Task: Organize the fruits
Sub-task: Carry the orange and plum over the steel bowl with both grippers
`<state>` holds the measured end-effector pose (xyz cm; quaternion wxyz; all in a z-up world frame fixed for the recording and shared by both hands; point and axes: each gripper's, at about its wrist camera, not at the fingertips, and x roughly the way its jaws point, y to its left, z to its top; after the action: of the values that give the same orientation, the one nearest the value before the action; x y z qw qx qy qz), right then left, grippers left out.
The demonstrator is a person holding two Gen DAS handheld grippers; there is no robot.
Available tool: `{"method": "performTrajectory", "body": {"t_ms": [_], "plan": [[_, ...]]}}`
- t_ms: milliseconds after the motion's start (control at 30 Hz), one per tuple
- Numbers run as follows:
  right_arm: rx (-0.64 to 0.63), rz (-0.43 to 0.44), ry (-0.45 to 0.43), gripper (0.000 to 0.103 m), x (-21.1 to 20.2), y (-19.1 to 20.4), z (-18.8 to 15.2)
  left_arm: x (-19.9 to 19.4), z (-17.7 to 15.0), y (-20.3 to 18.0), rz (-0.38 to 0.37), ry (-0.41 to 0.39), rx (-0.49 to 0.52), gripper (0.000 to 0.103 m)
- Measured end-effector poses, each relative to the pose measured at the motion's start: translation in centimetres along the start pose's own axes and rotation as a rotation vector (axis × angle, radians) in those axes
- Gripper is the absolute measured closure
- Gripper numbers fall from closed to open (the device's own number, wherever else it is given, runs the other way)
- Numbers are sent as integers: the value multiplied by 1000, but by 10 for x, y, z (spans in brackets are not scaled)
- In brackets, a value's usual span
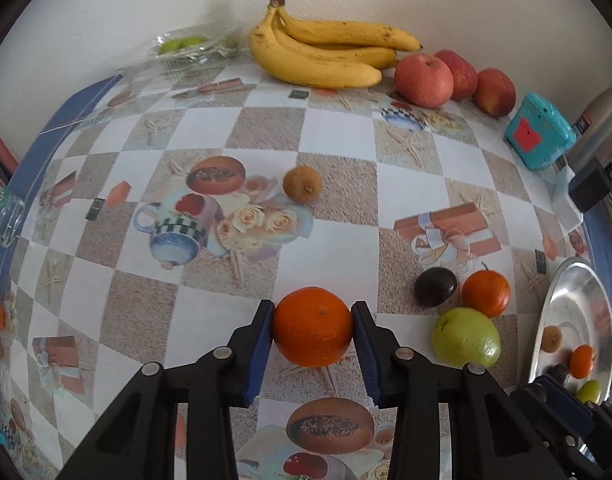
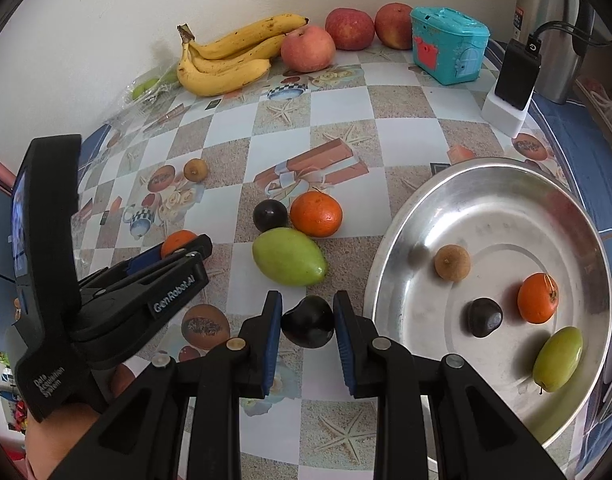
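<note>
While the left gripper (image 1: 313,330) sits with its blue pads pressed on either side of a round orange tangerine (image 1: 313,326) resting on the patterned checkered table (image 1: 338,184), the right gripper (image 2: 308,322) is clamped on a small, dark, glossy plum-like fruit (image 2: 308,322) just beside the shiny round metal tray (image 2: 390,264). The tangerine looks light and slightly yielding, with a grippy rind; holding it across its widest middle seems right, since harder pressure could bruise it. The dark fruit looks smooth and slippery, likely to squirt out unless held at its centre. Four small fruits already lie in the tray.
</note>
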<state>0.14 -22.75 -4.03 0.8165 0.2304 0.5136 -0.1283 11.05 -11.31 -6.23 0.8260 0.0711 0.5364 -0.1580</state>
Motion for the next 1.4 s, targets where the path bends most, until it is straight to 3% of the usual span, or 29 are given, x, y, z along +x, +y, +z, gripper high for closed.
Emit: {"method": "performTrajectory", "body": {"t_ms": [400,767,1000,1400], "plan": [[16,-1,-52,76,-21,-5,4,-45,13,4,-37,-59,-68,61],[24,-24,-92,76,-36,-14,5,-68,10,-12,-79,-84,-52,61],[49,-41,-85,76,-34,-30,4,-71,0,-39,-83,-80,20,61],[200,-115,-91,76,-41,-97,-3,-69,-36,-123,-117,-60,262,61]]}}
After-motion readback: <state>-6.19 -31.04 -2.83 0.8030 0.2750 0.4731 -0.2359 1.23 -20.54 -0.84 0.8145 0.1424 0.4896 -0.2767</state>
